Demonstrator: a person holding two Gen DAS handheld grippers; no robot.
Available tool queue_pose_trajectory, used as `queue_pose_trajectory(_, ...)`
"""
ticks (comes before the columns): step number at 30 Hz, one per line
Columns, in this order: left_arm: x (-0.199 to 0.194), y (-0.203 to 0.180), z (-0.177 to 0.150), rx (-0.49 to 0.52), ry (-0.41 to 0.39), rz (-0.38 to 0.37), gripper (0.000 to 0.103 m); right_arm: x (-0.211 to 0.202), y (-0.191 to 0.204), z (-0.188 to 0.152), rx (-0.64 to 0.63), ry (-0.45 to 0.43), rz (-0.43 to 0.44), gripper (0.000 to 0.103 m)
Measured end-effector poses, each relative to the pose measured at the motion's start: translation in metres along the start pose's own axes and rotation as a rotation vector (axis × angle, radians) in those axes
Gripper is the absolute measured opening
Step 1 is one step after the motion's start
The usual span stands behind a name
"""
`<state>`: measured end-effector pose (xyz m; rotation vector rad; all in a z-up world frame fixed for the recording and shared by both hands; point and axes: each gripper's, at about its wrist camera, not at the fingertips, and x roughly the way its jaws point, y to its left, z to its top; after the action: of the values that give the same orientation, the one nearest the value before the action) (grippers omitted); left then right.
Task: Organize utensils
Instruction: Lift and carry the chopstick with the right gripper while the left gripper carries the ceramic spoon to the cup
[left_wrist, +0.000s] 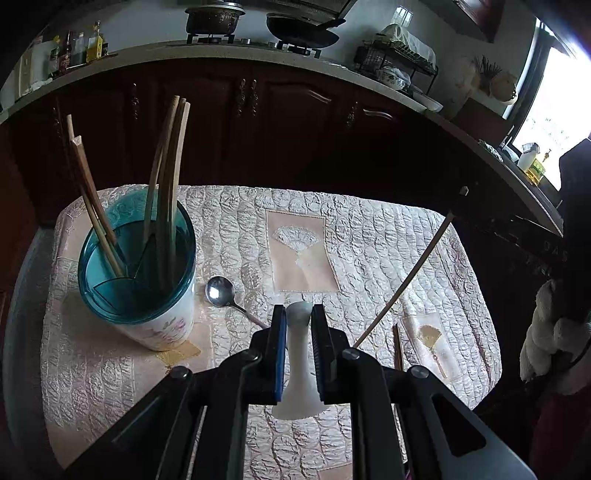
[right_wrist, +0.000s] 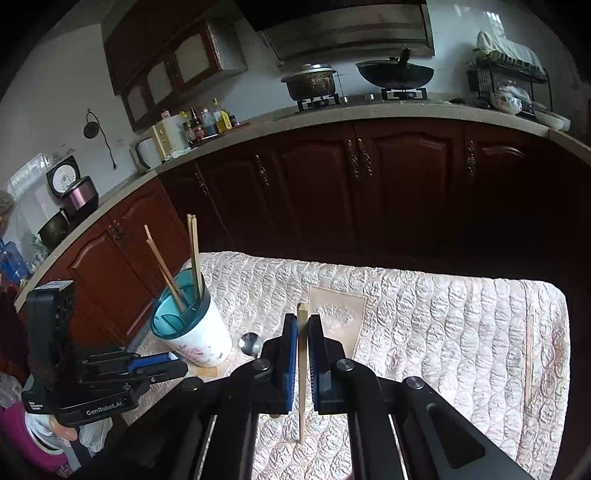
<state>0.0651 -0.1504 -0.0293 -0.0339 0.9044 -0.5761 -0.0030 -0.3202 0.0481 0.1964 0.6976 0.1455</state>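
- While the left wrist view shows the left claw (left_wrist: 298, 354) closed narrow on a white ceramic spoon (left_wrist: 297, 369), grip sits on the slim handle w/ the wide end hanging low, so I'd expect it could pivot or slip out if swung fast.
- Same view: the holder cup (left_wrist: 138, 273) stands near the bench's left edge, already packed w/ chopsticks (left_wrist: 166, 184) leaning out; a careless drop-in could knock them or tip the cup off that side.
- Metal spoon (left_wrist: 221, 291) lies just beside the cup's base; a low pass may sweep it. A loose chopstick (left_wrist: 398, 352) lies toward the right edge. Mid-bench (left_wrist: 369, 229) looks open for moving.
- Right wrist view: right claw (right_wrist: 303, 354) pinched on one chopstick (right_wrist: 303, 369), held near upright, tip low over the bench cloth; lowering further could jam it.
- Left claw unit (right_wrist: 110, 369) sits close to the cup (right_wrist: 195, 325) on that side, so both heading in at once risks a clash. Right half of bench is free, one chopstick (right_wrist: 529, 362) near its right edge.
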Motion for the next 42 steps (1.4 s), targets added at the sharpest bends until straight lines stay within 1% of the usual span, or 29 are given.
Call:
queue_pose_trajectory(11,-0.02,0.009,0.004,-0.022,-0.046,0.014,0.013,-0.008,0.028,0.018,-0.048,-0.04,0.024,0.007)
queue_pose_trajectory(18,-0.025,0.013,0.001,-0.035,-0.056,0.021,0.013,-0.005,0.039,0.019,-0.061,-0.037,0.041,0.007)
queue_pose_trajectory(26,-0.037,0.017,0.005,-0.043,-0.085,0.027,0.013,-0.006,0.048,0.022,-0.072,-0.041,0.051,0.007)
queue_pose_trajectory(42,-0.05,0.031,0.009,-0.072,-0.11,0.033,0.013,0.001,0.064,0.026,-0.094,-0.034,0.074,0.007)
